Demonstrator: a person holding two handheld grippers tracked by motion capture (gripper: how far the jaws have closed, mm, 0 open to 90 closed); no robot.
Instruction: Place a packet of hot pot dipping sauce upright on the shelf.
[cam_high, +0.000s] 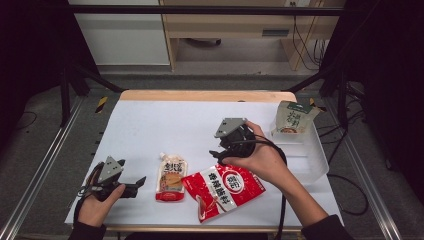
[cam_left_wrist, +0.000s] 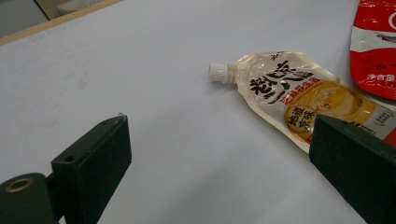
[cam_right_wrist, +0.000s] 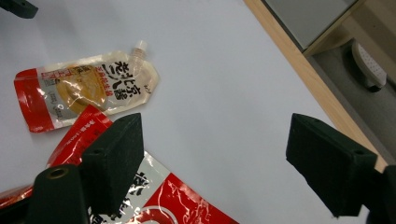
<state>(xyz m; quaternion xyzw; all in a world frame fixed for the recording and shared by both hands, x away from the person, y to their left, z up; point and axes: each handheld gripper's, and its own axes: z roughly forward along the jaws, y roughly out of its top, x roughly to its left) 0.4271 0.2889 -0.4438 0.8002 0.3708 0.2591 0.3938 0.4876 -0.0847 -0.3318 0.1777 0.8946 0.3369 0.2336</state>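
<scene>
right gripper over red pouch

while the right gripper (cam_high: 220, 152) hangs just above the red pouch (cam_high: 223, 190), its jaws are spread wide with nothing between them; one jaw sits over the pouch's top edge. red pouch lies flat at the table's (cam_high: 165, 125) front edge, touching the spout pouch (cam_high: 171, 177) on its left. left gripper (cam_high: 141, 181) rests near that spout pouch, jaws spread, empty. third pouch (cam_high: 292, 118) stands in the tray (cam_high: 314, 165), well apart.

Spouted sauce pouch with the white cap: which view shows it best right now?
The left gripper view: the spouted sauce pouch lies close, with its cap and label sharp, though a jaw hides its lower end. The right gripper view shows the whole pouch, farther off. The high view shows it small, beside the red bag.
</scene>
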